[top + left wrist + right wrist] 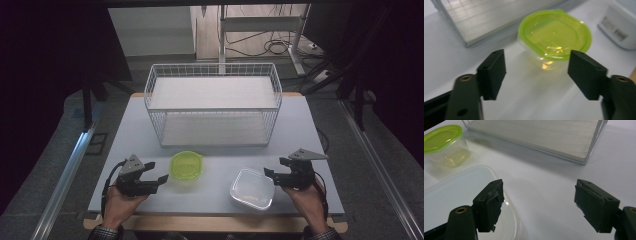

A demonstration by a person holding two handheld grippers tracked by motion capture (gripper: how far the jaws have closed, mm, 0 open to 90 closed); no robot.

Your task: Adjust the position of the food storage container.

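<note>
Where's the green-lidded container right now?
In the high view the green-lidded container sits on the table's near half, left of centre, just ahead of the open left gripper and left of the clear lidded box.

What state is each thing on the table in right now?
Round clear plastic container with green lid: lid on, upright, untouched.
Rectangular clear plastic container with clear lid: lid on, flat on table.
White wire basket: upright, nothing inside.
Left claw: open, holding nothing.
Right claw: open, holding nothing.

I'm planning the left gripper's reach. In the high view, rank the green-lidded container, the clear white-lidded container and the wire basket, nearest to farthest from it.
From the left gripper:
1. Green-lidded container, just right of its jaws.
2. Clear white-lidded container, farther right, by the right gripper.
3. Wire basket, at the table's back.
</note>
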